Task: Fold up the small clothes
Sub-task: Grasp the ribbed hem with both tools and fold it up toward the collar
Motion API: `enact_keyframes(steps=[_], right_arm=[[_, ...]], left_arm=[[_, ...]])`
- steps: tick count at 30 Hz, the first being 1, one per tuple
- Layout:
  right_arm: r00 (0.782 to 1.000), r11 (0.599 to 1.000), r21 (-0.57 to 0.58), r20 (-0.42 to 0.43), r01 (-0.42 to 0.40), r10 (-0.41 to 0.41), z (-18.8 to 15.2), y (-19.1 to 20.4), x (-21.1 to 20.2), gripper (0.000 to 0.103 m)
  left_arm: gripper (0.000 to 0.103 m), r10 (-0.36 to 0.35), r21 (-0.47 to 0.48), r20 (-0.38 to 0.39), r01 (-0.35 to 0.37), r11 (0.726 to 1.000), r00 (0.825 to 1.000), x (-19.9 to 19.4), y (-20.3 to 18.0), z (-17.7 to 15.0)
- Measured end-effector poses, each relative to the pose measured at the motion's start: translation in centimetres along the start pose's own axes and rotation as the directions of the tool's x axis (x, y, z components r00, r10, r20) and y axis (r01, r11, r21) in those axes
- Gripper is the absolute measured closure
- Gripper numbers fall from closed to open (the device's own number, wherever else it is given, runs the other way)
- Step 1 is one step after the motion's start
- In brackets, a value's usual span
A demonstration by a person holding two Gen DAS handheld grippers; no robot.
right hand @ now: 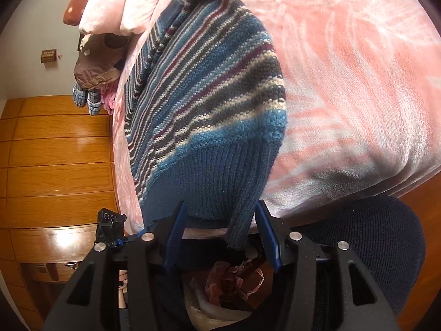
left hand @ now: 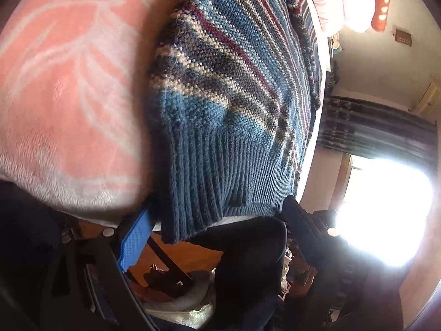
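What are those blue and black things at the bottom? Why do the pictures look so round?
A person holds a grabbing tool in each hand. Each has two fingers and a small camera whose wide lens bends the picture. One picture looks along the left tool, the other along the right tool. A striped knitted sweater lies on a pink blanket, its bottom edge hanging over the side. Both tools are open with that edge between their fingers; nothing is squeezed yet.

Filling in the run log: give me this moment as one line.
stage: at hem | item: striped knit sweater on pink blanket | right gripper: open, straddling ribbed hem | left gripper: open at hem
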State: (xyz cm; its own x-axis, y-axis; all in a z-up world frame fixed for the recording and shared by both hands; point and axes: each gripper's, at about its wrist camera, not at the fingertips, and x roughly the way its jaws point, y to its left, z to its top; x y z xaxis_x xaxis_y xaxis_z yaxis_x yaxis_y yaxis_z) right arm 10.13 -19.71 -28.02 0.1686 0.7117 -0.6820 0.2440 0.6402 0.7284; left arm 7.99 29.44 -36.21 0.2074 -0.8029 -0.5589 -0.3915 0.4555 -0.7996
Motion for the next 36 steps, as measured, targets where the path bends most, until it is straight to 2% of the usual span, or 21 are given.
enact_keyframes(steps=[1, 2, 3, 5, 7, 8, 9, 11, 12, 22, 29, 36], right_arm=[[1.000, 1.000, 0.004, -0.002, 0.002, -0.002, 0.0, -0.2, 0.1, 0.051], [1.000, 1.000, 0.009, -0.004, 0.002, -0.002, 0.0, -0.3, 0.3, 0.051], [1.000, 1.000, 0.013, -0.006, -0.001, 0.001, 0.0, -0.3, 0.5, 0.052], [1.000, 1.000, 0.010, -0.009, 0.002, -0.002, -0.1, -0.3, 0.9, 0.055], [1.000, 1.000, 0.005, -0.012, 0.004, -0.003, -0.1, -0.3, 1.1, 0.061], [1.000, 1.000, 0.001, -0.011, 0.007, -0.007, -0.2, -0.3, 1.1, 0.068], [1.000, 1.000, -0.006, -0.009, 0.013, -0.014, -0.2, -0.3, 1.1, 0.082], [1.000, 1.000, -0.015, 0.005, 0.012, -0.012, -0.4, -0.2, 0.8, 0.093], [1.000, 1.000, -0.016, 0.014, -0.001, 0.001, -0.5, -0.1, 0.4, 0.094], [0.989, 0.987, -0.133, 0.110, -0.088, 0.103, 0.4, 5.0, -4.6, 0.095], [0.978, 0.975, -0.197, 0.160, -0.103, 0.136, 3.8, 9.0, -6.9, 0.095], [0.974, 0.973, -0.214, 0.187, -0.084, 0.126, 9.6, 11.8, -6.8, 0.095]], left_arm=[[0.019, 0.002, 0.003, 0.004, -0.002, 1.000, 1.000, 0.0, 0.0, 0.1], [0.032, 0.010, 0.004, 0.010, -0.010, 1.000, 1.000, -0.1, -0.1, 0.1], [0.039, 0.022, 0.005, 0.014, -0.022, 1.000, 1.000, -0.1, 0.0, 0.2], [0.074, 0.043, -0.007, 0.010, -0.043, 0.999, 0.999, 0.0, 0.2, 0.3], [0.092, 0.046, -0.021, -0.003, -0.046, 0.999, 0.999, 0.1, 0.6, 0.3], [0.093, 0.046, -0.023, 0.000, -0.046, 0.999, 0.999, 0.0, 0.7, 0.2], [0.095, 0.045, -0.023, 0.004, -0.045, 0.999, 0.999, -0.1, 0.7, 0.2], [0.096, 0.032, -0.021, 0.024, -0.032, 0.999, 0.999, -0.7, 0.4, 0.0], [0.096, 0.023, -0.013, 0.038, -0.022, 1.000, 0.999, -1.0, 0.2, -0.1], [0.097, -0.120, 0.115, 0.149, 0.103, 0.988, 0.982, -6.9, -4.9, -1.5], [0.097, -0.143, 0.187, 0.192, 0.106, 0.977, 0.971, -9.3, -9.7, 0.2], [0.097, -0.124, 0.213, 0.216, 0.077, 0.974, 0.968, -10.0, -13.6, 4.9]])
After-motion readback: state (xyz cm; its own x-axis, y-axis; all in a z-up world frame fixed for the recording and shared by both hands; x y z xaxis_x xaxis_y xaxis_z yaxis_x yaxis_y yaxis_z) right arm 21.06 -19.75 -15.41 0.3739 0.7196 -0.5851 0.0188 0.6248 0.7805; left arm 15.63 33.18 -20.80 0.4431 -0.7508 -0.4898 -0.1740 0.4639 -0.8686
